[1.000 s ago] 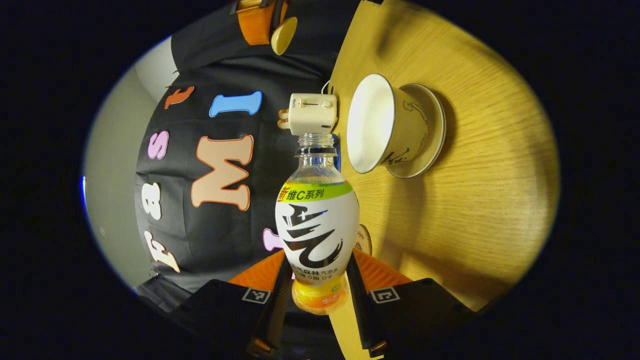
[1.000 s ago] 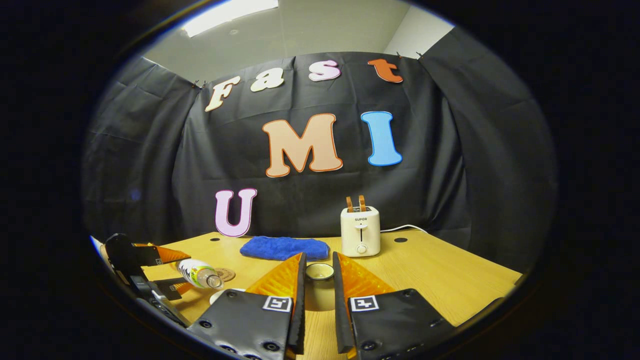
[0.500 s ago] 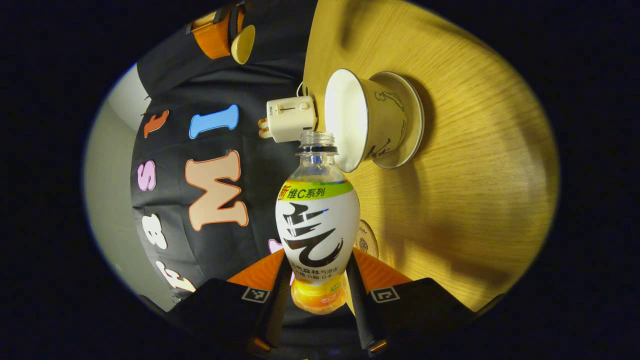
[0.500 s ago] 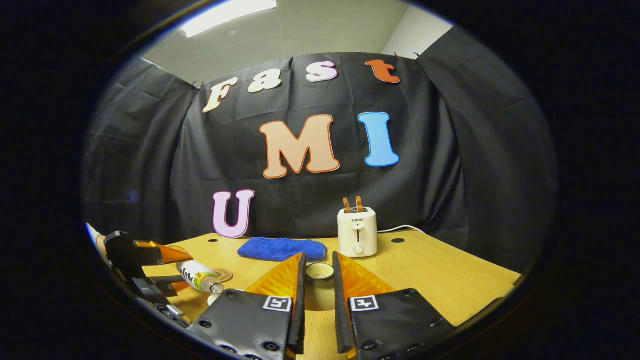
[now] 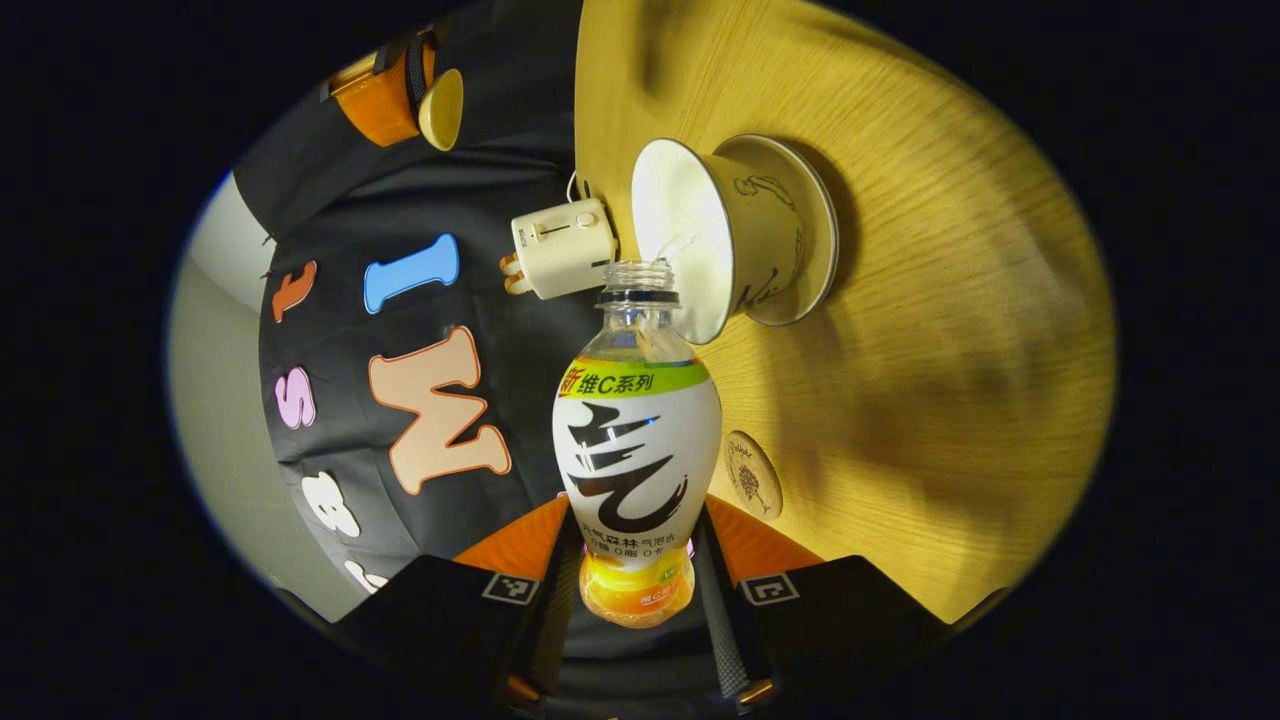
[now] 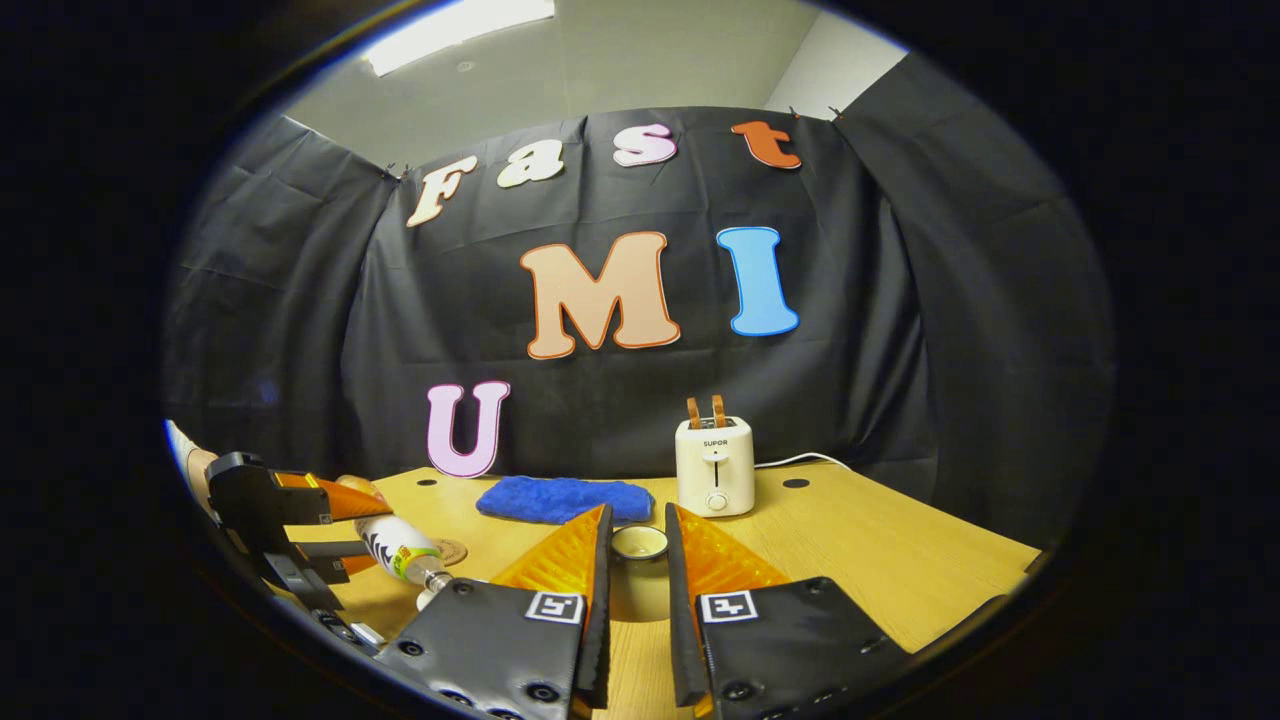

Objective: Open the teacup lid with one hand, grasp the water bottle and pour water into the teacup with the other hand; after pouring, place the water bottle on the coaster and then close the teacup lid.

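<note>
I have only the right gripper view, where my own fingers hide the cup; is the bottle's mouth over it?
Observer: Yes. In the left gripper view the bottle has its mouth at the rim of the cup, and a thin stream runs into it.
Operator: Thank you. Where on the bottle does the grip sit?
Observer: Both fingers of the left gripper press its lower part, just above the orange base.
Operator: Does the cup stand straight on the table?
Observer: No, it stands on a saucer.
</note>
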`<action>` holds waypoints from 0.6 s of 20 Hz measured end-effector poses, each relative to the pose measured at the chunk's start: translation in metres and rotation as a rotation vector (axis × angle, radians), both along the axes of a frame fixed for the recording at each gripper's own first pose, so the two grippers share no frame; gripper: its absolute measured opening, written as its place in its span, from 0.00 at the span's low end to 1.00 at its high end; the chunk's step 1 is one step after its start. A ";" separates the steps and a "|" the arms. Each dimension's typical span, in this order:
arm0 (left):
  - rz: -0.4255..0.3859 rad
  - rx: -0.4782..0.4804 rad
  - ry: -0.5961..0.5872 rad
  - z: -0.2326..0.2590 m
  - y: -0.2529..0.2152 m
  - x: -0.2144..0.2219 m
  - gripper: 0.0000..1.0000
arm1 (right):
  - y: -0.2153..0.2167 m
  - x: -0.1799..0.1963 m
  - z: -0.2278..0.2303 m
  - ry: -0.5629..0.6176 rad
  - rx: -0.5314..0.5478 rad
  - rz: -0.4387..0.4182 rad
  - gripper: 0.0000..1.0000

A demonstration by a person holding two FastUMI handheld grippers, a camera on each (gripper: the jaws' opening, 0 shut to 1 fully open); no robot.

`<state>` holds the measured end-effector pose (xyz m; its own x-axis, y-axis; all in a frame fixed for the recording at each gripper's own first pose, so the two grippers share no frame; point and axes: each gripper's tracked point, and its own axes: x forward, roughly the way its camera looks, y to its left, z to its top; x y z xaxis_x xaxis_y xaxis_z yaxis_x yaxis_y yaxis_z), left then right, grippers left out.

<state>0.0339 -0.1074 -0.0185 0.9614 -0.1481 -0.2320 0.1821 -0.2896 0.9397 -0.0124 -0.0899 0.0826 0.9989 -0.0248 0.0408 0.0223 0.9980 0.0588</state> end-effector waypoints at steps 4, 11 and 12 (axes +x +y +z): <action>-0.008 0.038 -0.012 0.005 0.000 0.006 0.58 | 0.000 0.000 0.000 0.000 0.002 0.002 0.28; -0.020 0.108 -0.026 0.015 0.001 0.007 0.58 | 0.000 -0.001 0.001 -0.002 0.001 0.001 0.27; -0.018 0.114 -0.026 0.017 0.002 0.008 0.58 | 0.000 0.000 0.001 -0.002 0.001 -0.001 0.27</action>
